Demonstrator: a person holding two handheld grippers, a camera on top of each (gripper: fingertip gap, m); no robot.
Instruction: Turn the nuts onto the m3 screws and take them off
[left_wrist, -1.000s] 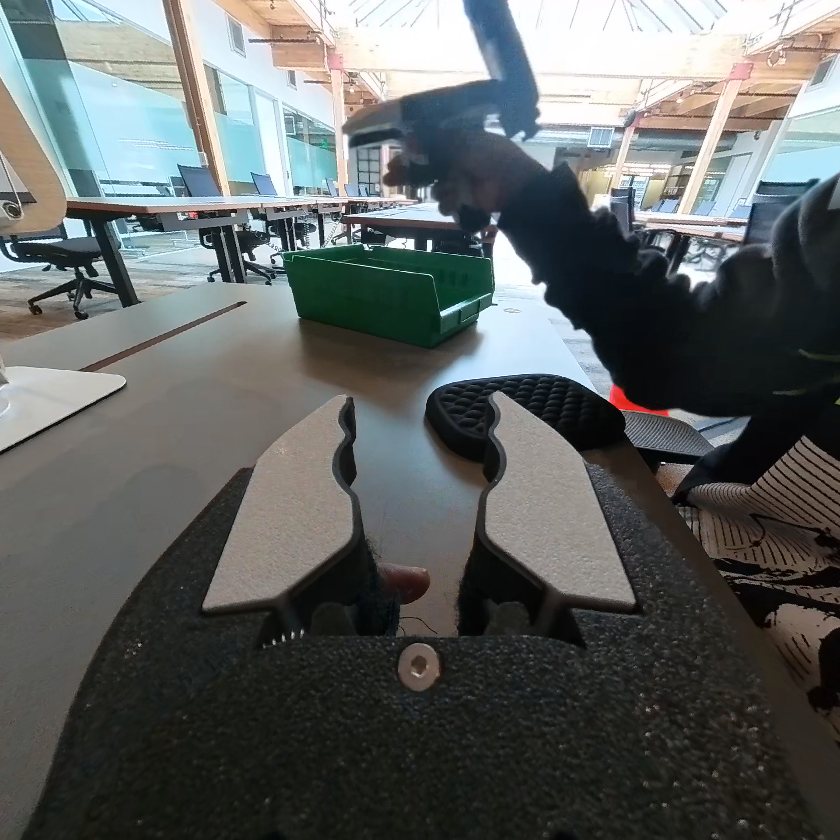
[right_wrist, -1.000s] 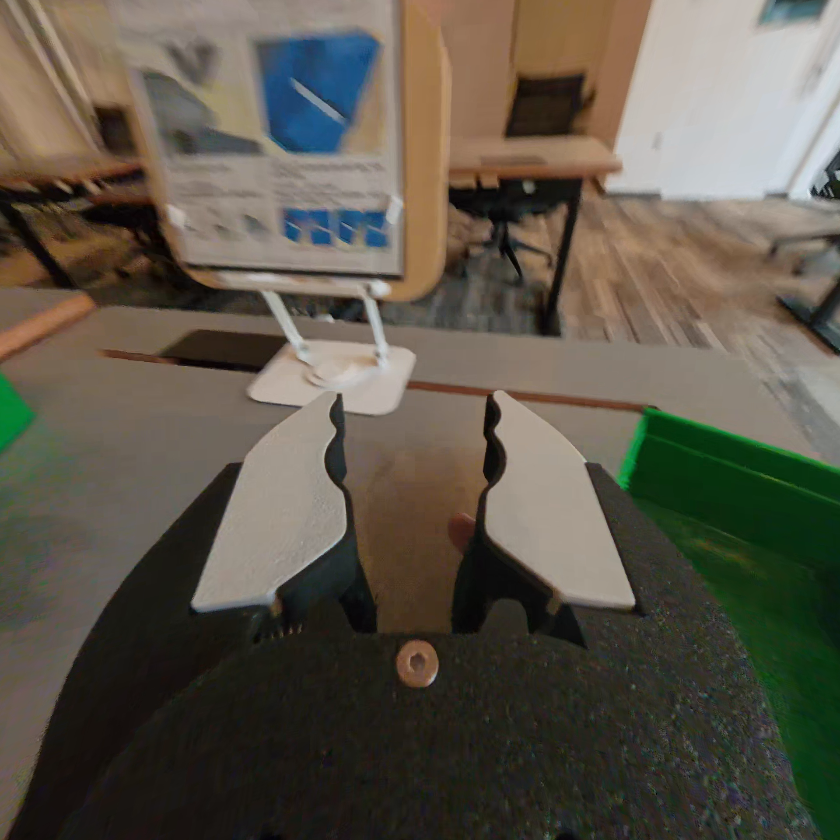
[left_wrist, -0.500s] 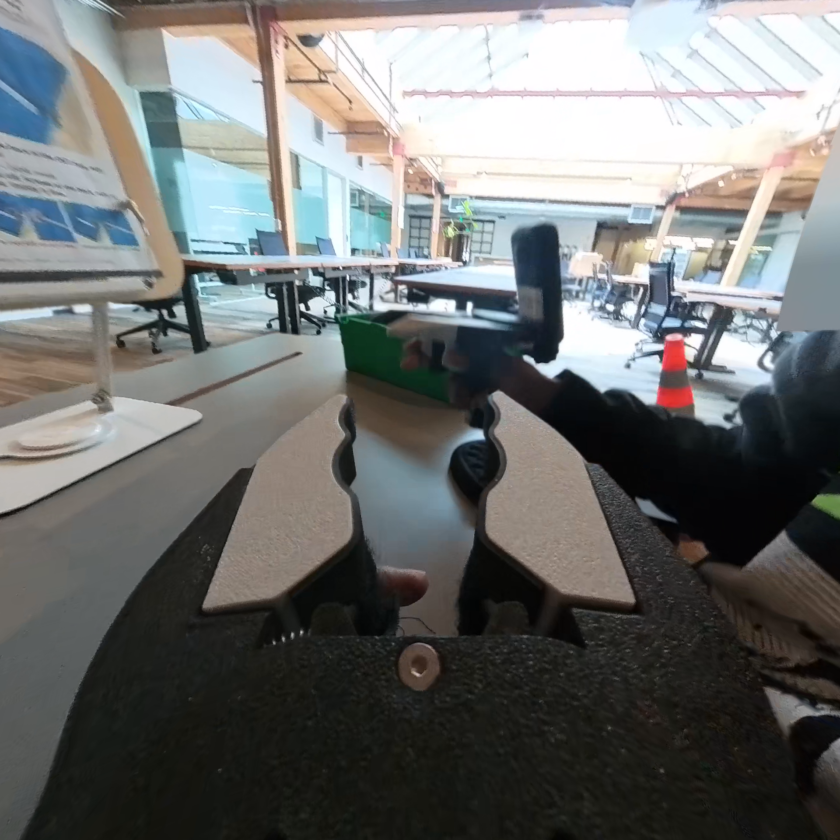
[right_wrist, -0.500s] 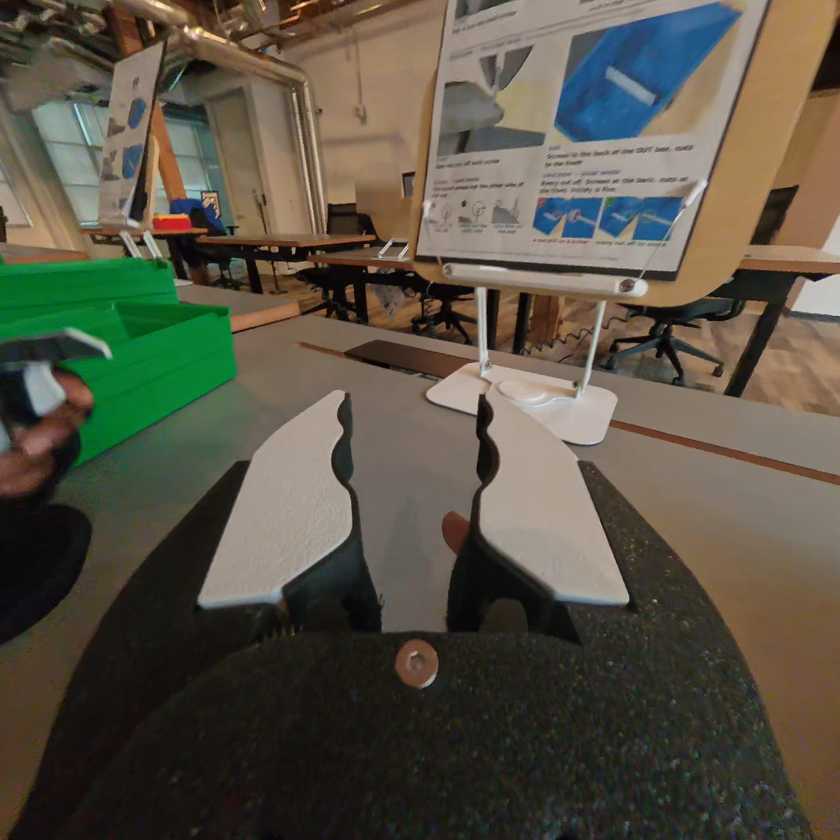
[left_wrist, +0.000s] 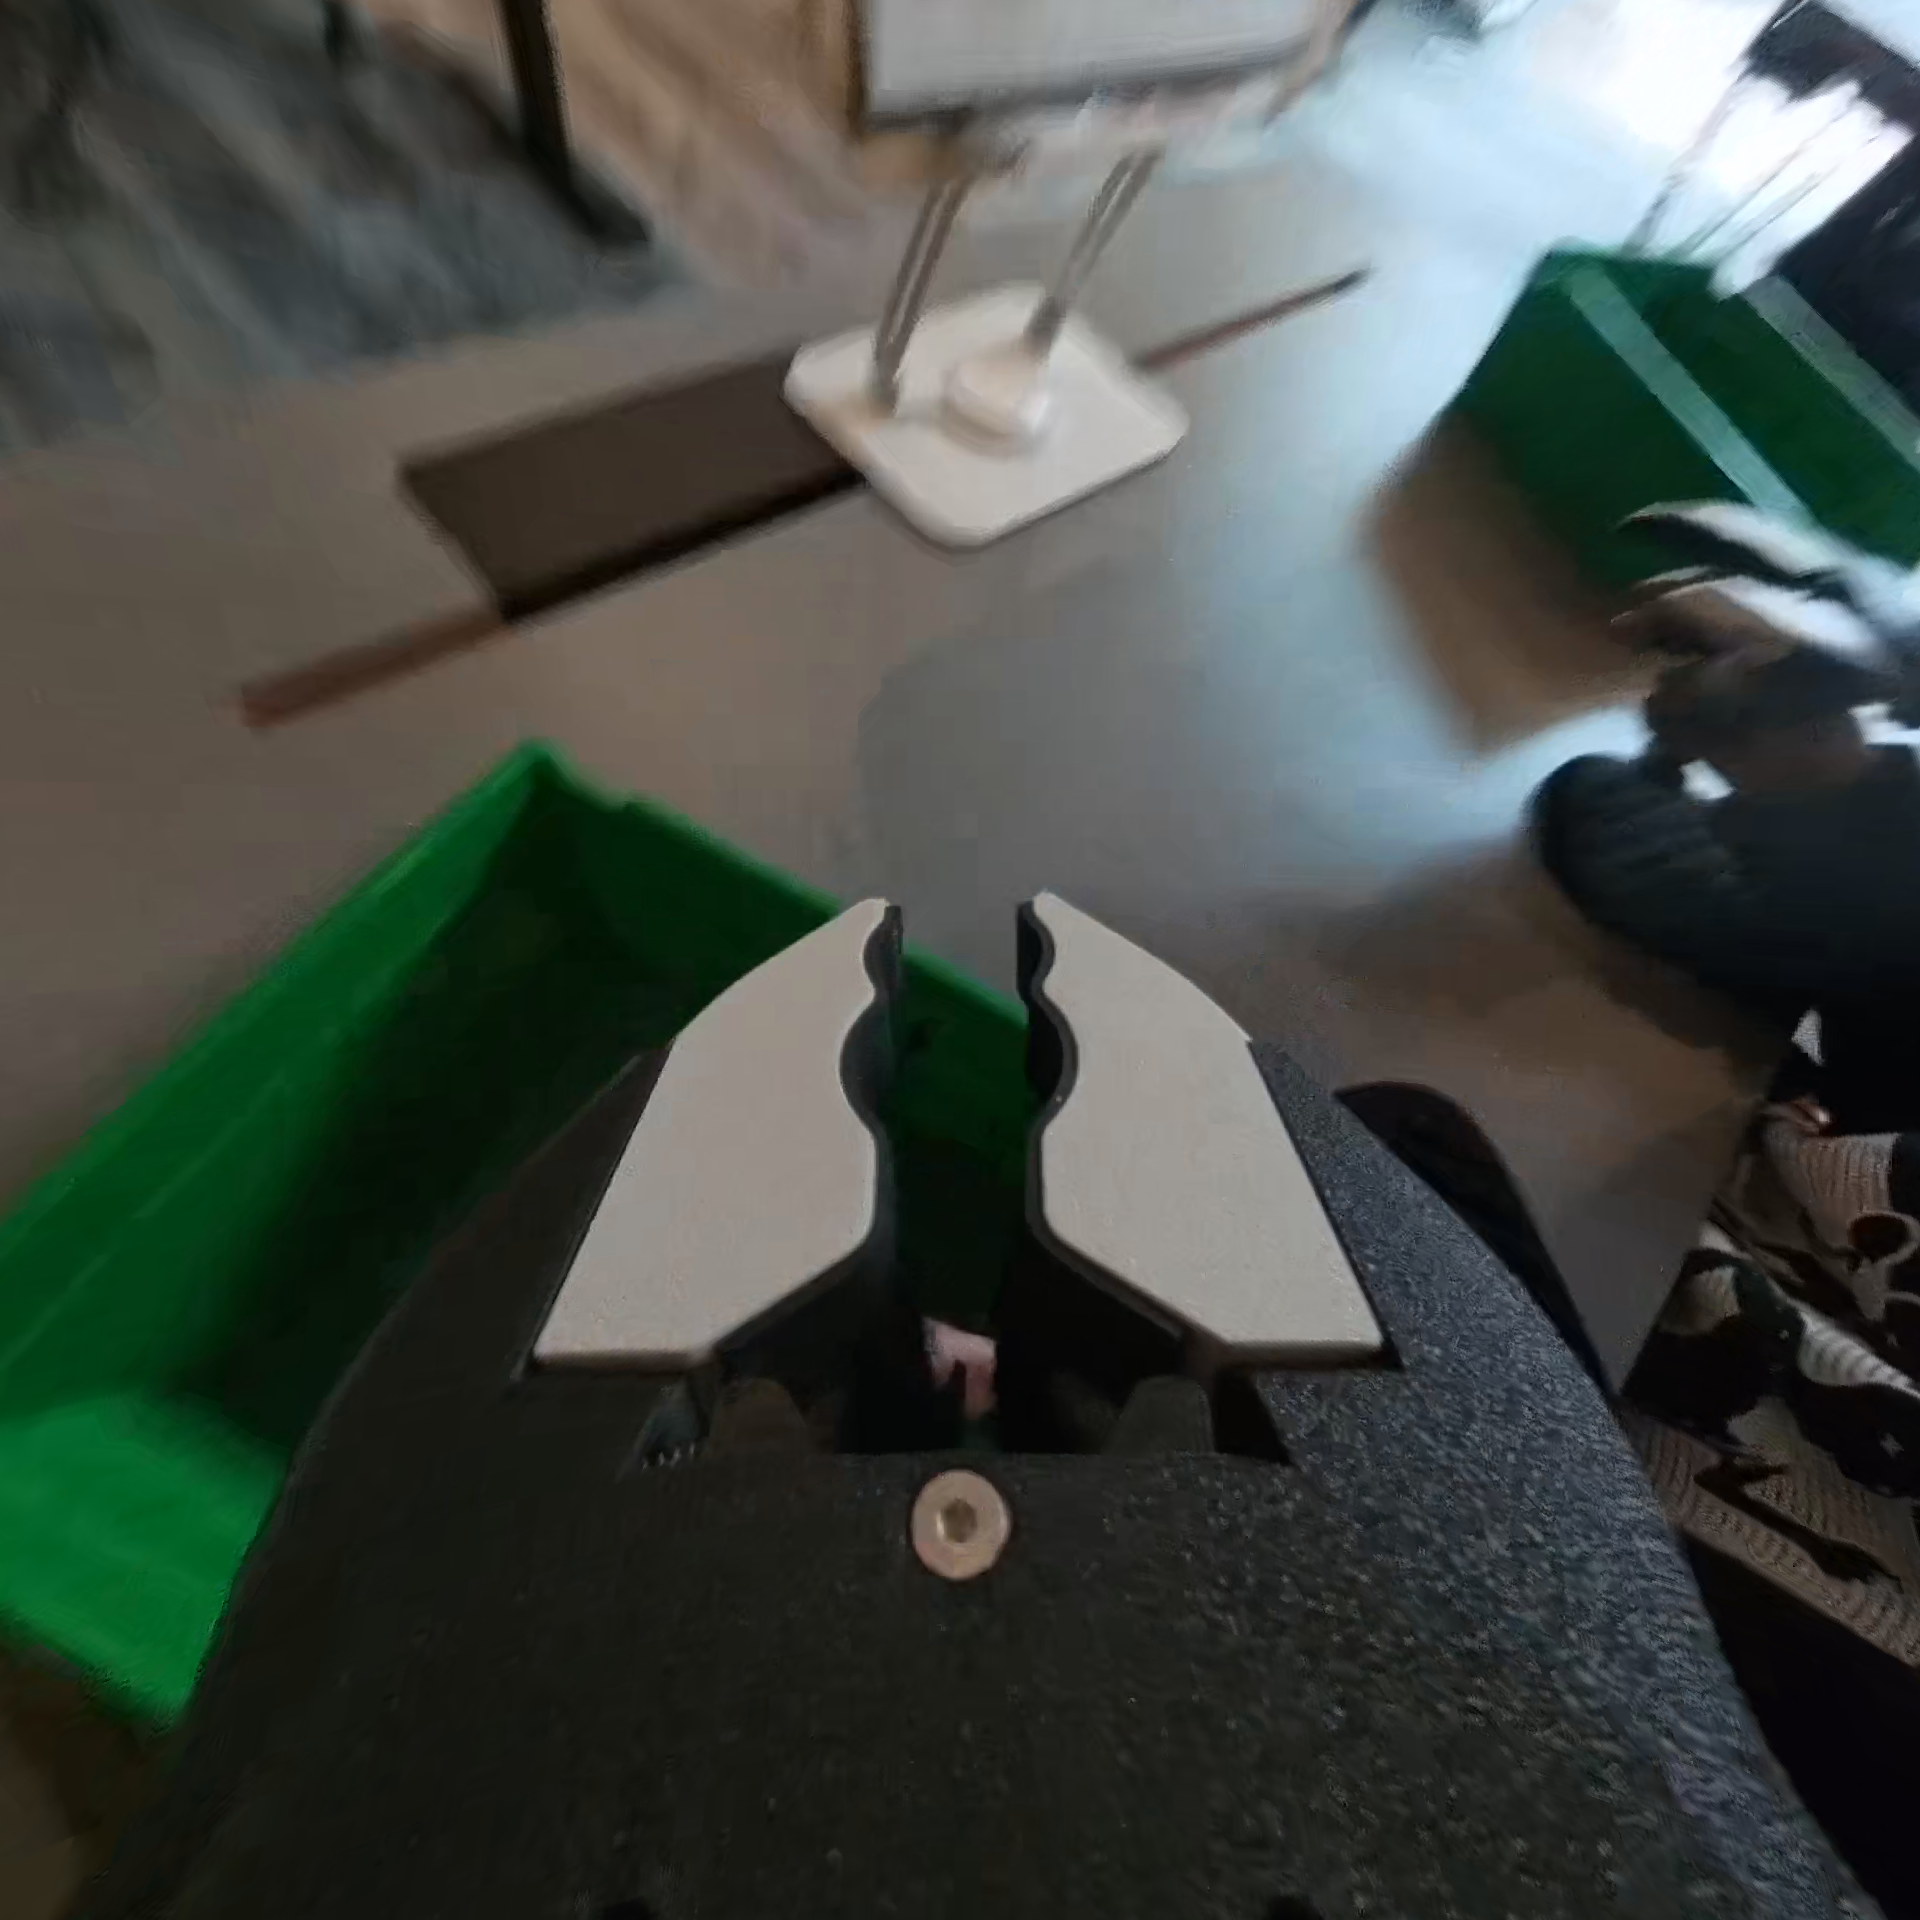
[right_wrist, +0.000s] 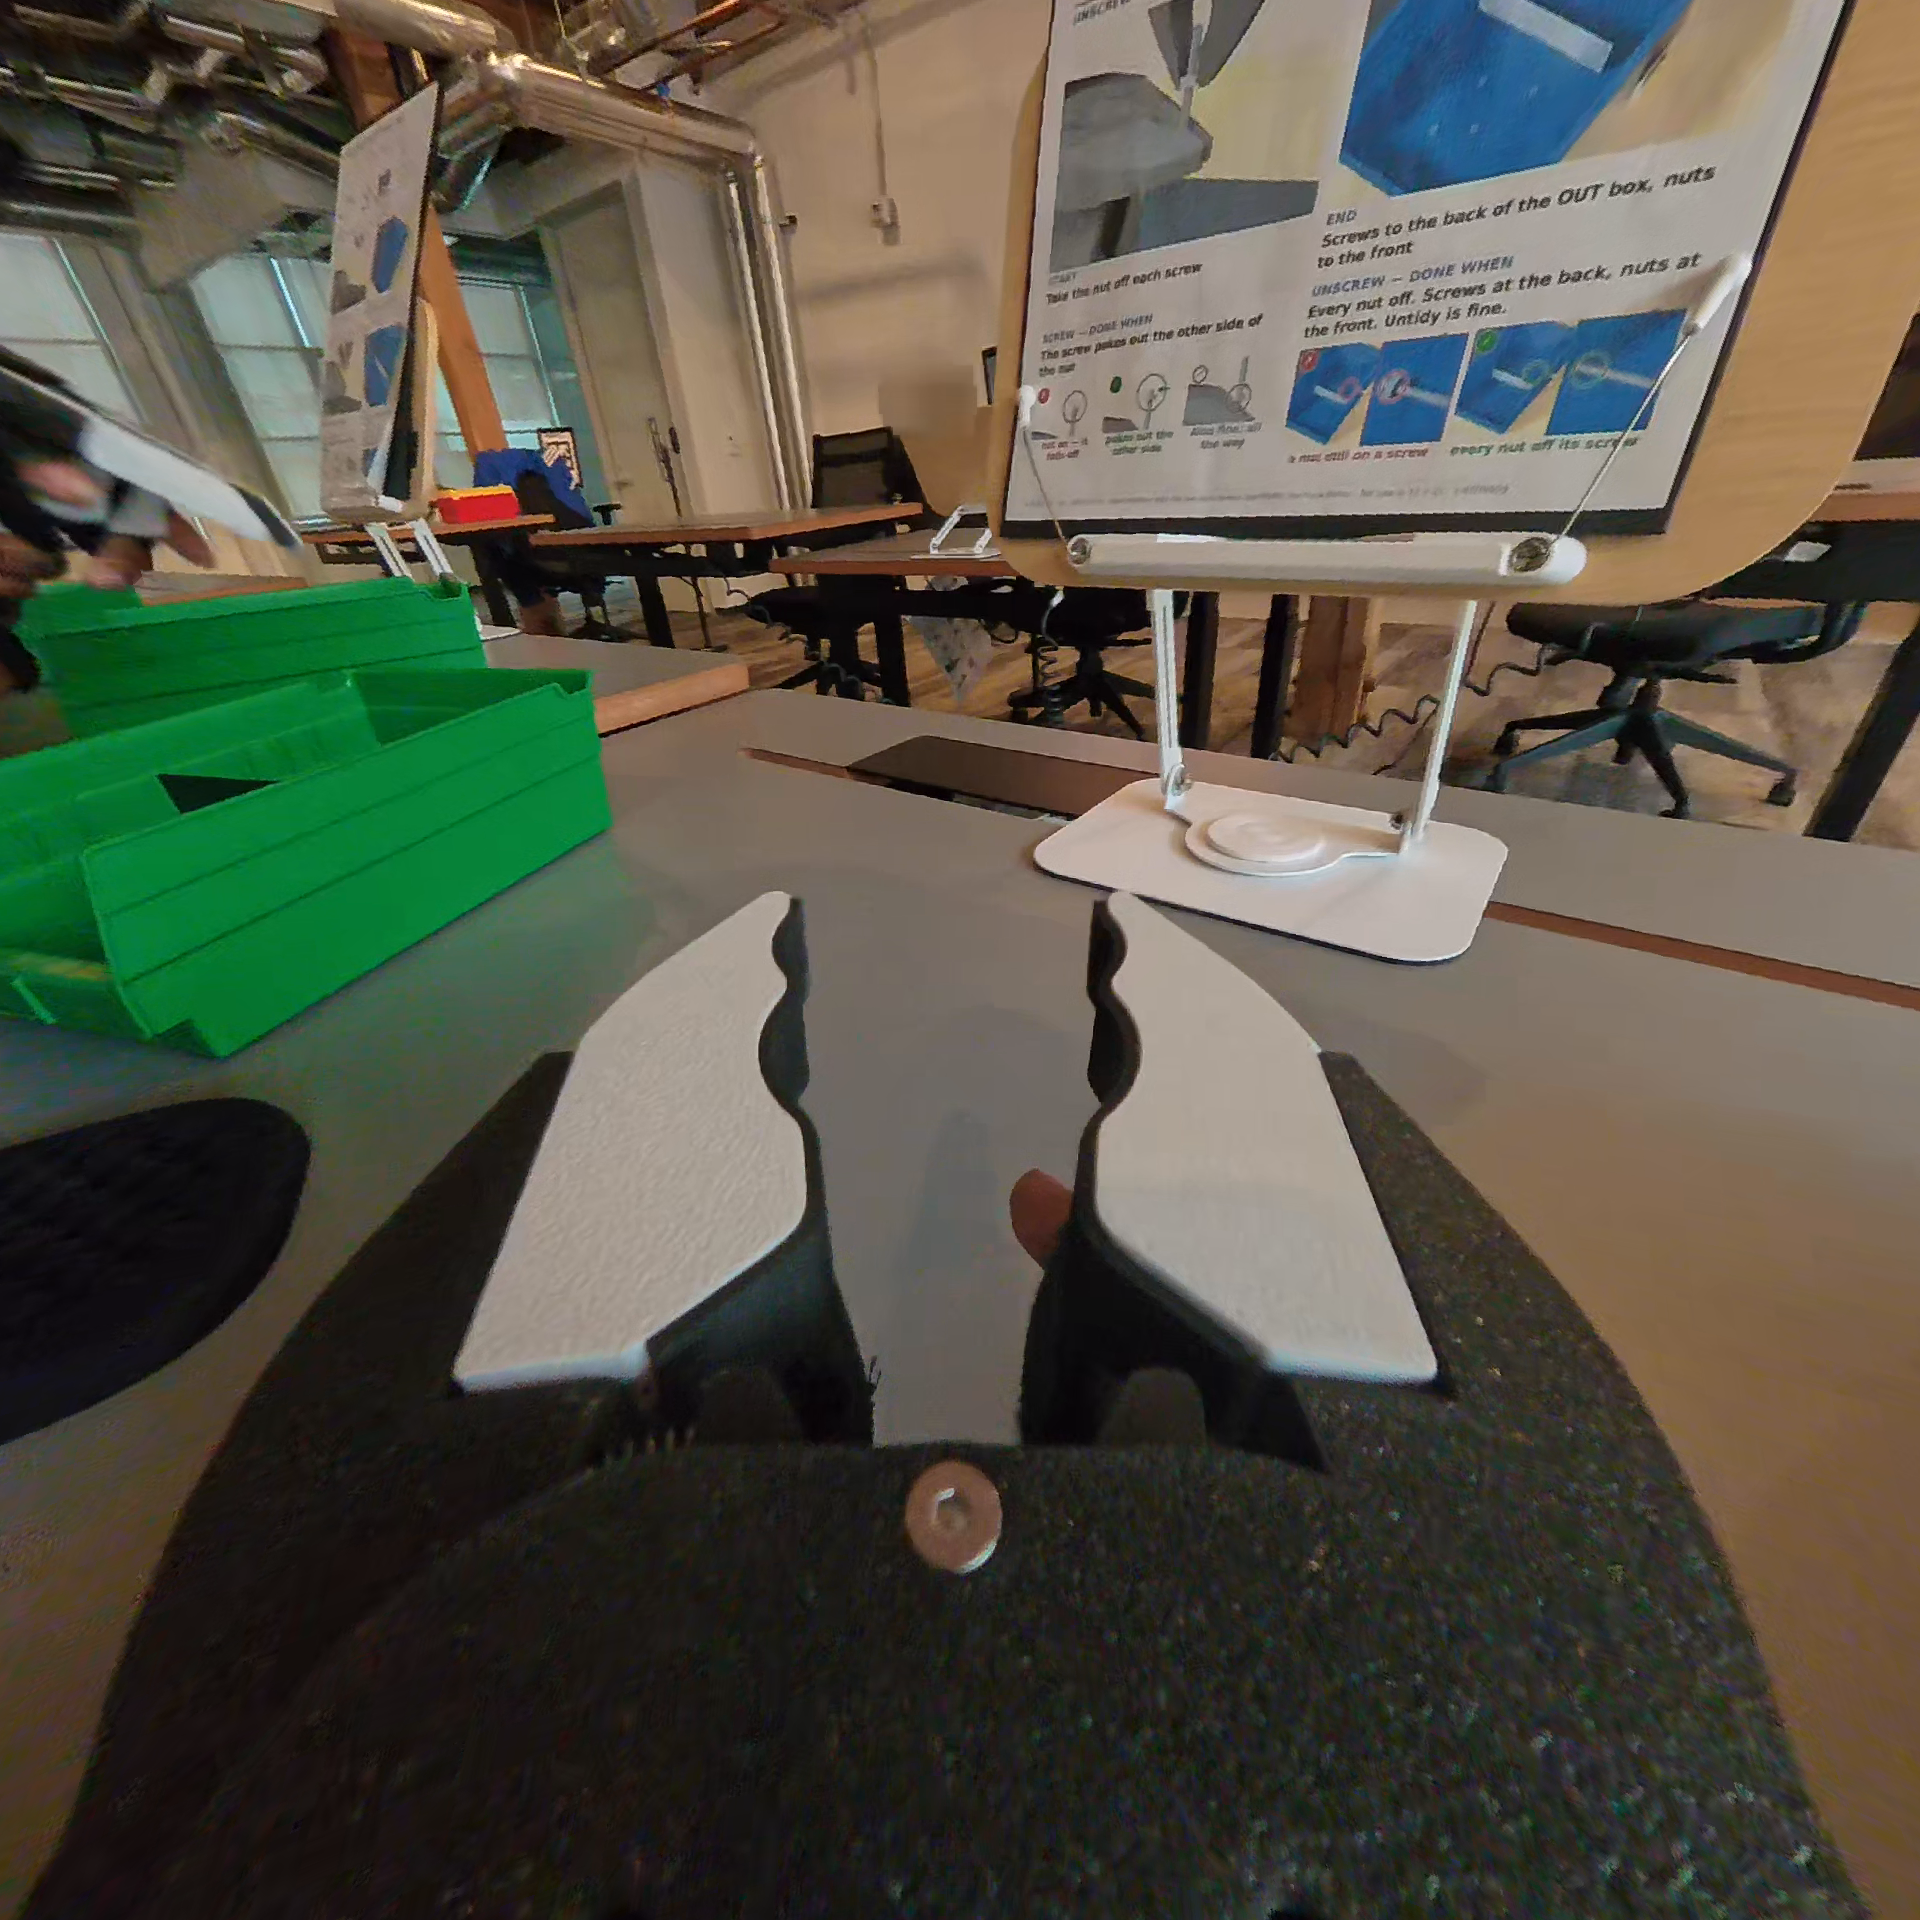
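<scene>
Nuts and M3 screws cannot be made out in either view, so nothing shows any threading done; by my reading the whole task is still ahead and the work is at the stage of reaching for parts.

Nearest in the left wrist view, the left gripper (left_wrist: 958, 920) hangs over the near green bin (left_wrist: 312, 1091), its fingers narrowly parted with nothing between them. A second ago they stood wide apart over bare tabletop (left_wrist: 935, 675), and the view has since swung down toward this bin; its contents are too blurred to tell.

The right gripper (right_wrist: 943, 914) is wide open and empty above the table, slightly narrower than a second ago. Beyond it lie the black mat (right_wrist: 125, 1236), stacked green bins (right_wrist: 312, 831) and the instruction board stand (right_wrist: 1278, 862).
</scene>
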